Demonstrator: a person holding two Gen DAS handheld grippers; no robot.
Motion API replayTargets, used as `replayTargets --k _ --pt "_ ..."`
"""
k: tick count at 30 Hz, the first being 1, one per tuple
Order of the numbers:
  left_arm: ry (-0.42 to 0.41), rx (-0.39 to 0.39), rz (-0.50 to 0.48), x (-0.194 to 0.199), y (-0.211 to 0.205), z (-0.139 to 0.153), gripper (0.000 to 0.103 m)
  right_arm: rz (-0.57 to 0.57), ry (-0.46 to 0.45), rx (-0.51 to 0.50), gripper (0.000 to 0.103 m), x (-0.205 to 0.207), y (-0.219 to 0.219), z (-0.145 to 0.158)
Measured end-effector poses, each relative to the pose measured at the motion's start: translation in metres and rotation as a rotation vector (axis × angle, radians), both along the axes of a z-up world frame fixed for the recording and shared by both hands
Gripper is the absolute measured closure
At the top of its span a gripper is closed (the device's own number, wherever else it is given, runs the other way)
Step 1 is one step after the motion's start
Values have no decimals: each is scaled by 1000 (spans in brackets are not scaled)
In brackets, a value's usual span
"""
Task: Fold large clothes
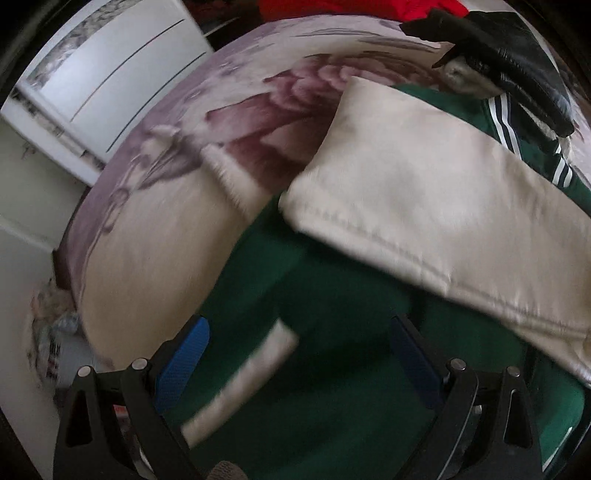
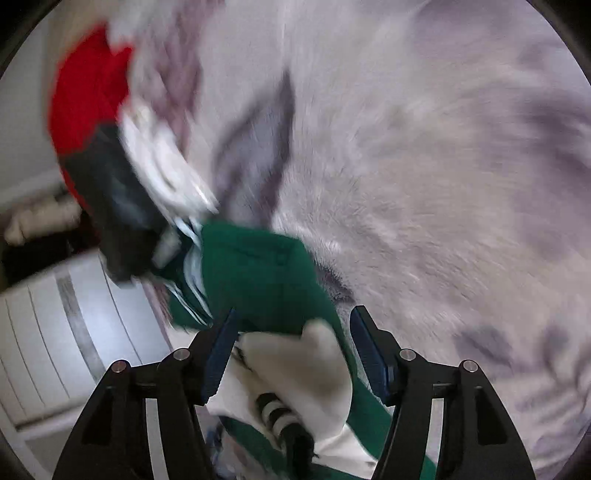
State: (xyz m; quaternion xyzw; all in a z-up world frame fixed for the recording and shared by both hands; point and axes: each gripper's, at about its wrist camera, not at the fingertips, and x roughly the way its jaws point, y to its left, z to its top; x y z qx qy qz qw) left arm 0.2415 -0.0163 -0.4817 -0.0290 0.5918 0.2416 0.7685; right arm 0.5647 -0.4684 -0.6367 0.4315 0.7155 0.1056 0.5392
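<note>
A green jacket with cream sleeves lies on a bed with a floral blanket (image 1: 229, 118). In the left wrist view the green body (image 1: 325, 302) fills the lower middle and a cream sleeve (image 1: 436, 206) lies folded across it. My left gripper (image 1: 299, 354) is open just above the green cloth, with a cream band (image 1: 243, 380) between its jaws. In the right wrist view my right gripper (image 2: 291, 350) is open, its jaws either side of bunched cream and green cloth (image 2: 306, 365) with a striped cuff (image 2: 277, 410). The image is motion-blurred.
A black shiny garment (image 1: 517, 55) and a red garment (image 1: 354, 7) lie at the far side of the bed; both show in the right wrist view, black (image 2: 118, 206) and red (image 2: 85, 96). A white drawer unit (image 1: 122, 74) stands beside the bed.
</note>
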Motion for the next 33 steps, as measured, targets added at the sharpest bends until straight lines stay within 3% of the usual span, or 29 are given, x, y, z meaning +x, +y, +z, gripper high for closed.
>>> replayTargets --k 1,2,5,8,10,12,15,16,17,21,23,27,29,30,31,33 --pt "6 12 19 -7 -5 2 4 83 30 -9 69 3 11 -7" --pt "9 27 39 -16 -11 5 4 151 34 -36 91 5 21 -9" --pt "12 26 96 -35 -19 12 4 232 -110 -190 95 19 24 21" --pt "11 8 161 -58 -22 16 4 214 -197 -367 95 35 -3 27" --pt "33 2 185 -76 -25 16 4 190 -118 -276 95 34 -17 1" --pt "44 -28 207 -98 -27 19 4 184 -148 -265 93 29 -21 6" --pt "56 -65 250 -129 -27 23 4 198 -147 -286 67 18 -27 21" --pt "56 -113 272 -143 -28 23 4 196 -145 -290 53 11 -33 28" --pt "60 -149 287 -153 -30 22 4 193 -153 -292 50 4 -38 36" --pt "36 -355 329 -207 -54 3 4 217 -193 -288 50 -30 -51 71" --pt "44 -507 327 -228 -74 -25 4 251 -195 -284 50 -58 -48 90" --pt "69 -635 313 -242 -104 -73 5 319 -143 -208 50 -114 -18 104" --pt "27 -638 277 -243 -117 -78 26 362 -105 -149 50 -142 16 105" --pt "24 -612 264 -242 -121 -77 52 384 -92 -124 50 -151 31 104" --pt "16 -571 241 -242 -126 -73 67 409 -77 -92 50 -162 55 103" --pt "-35 -547 225 -245 -127 -62 82 468 -67 -61 50 -175 102 98"
